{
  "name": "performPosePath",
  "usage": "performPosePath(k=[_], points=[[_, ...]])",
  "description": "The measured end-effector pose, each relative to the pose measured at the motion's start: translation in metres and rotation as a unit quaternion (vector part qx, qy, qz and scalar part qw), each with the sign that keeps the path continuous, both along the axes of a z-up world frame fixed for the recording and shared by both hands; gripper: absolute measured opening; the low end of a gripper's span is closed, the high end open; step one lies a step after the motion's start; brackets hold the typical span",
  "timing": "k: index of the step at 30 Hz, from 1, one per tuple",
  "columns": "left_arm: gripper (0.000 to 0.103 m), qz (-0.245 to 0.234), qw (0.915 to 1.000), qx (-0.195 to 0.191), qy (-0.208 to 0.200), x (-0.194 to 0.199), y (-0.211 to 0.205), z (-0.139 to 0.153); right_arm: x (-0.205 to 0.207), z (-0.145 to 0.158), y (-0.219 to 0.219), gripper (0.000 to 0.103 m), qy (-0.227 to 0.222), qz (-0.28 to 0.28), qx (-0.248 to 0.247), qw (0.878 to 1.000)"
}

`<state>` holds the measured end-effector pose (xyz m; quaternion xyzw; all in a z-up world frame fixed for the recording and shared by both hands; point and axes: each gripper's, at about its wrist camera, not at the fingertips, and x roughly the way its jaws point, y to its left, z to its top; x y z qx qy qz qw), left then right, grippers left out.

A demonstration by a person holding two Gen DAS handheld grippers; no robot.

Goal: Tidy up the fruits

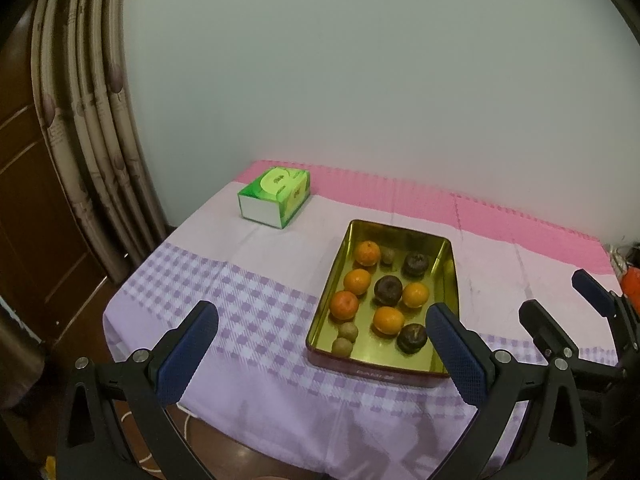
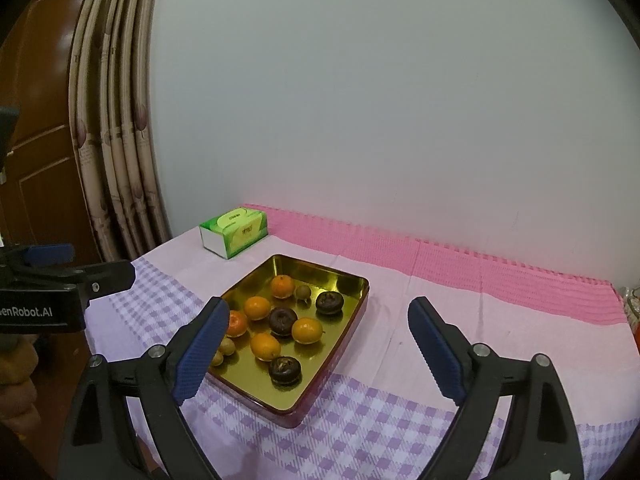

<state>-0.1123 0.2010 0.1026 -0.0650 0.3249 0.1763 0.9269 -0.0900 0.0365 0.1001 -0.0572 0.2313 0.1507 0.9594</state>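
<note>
A gold metal tin point(image 1: 450, 276) point(image 2: 352, 312) sits on the checked tablecloth. It holds several oranges point(image 1: 357, 281) point(image 2: 307, 330), three dark mangosteens point(image 1: 387, 290) point(image 2: 283, 321) and three small brown fruits point(image 1: 348, 331) point(image 2: 303, 291). My left gripper point(image 1: 320, 344) is open and empty, held above the table's near edge in front of the tin. My right gripper point(image 2: 316, 344) is open and empty, above the table to the right of the tin; it also shows in the left wrist view point(image 1: 560, 300). The left gripper's side shows in the right wrist view point(image 2: 68, 280).
A green tissue box point(image 1: 276, 196) point(image 2: 234, 232) stands at the back left of the table. A pink foam mat point(image 1: 440, 196) point(image 2: 480, 276) lines the back by the wall. Curtains point(image 1: 92, 128) and a wooden door point(image 1: 24, 200) are on the left.
</note>
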Motion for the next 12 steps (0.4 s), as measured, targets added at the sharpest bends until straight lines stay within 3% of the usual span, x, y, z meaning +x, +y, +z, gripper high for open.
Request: performPosePath(k=[7, 10, 12], points=[[0.103, -0.008, 0.9992, 0.024, 0.03, 0.017, -0.007, -0.015, 0.017, -0.018, -0.023, 0.092, 0.028, -0.01, 0.005, 1.0], [0.103, -0.006, 0.9976, 0.06, 0.033, 0.023, -0.016, -0.02, 0.04, -0.038, -0.057, 0.093, 0.058, -0.039, -0.008, 0.998], [0.103, -0.016, 0.9973, 0.054, 0.046, 0.03, -0.019, -0.024, 0.057, -0.054, -0.087, 0.093, 0.077, -0.067, -0.026, 0.994]])
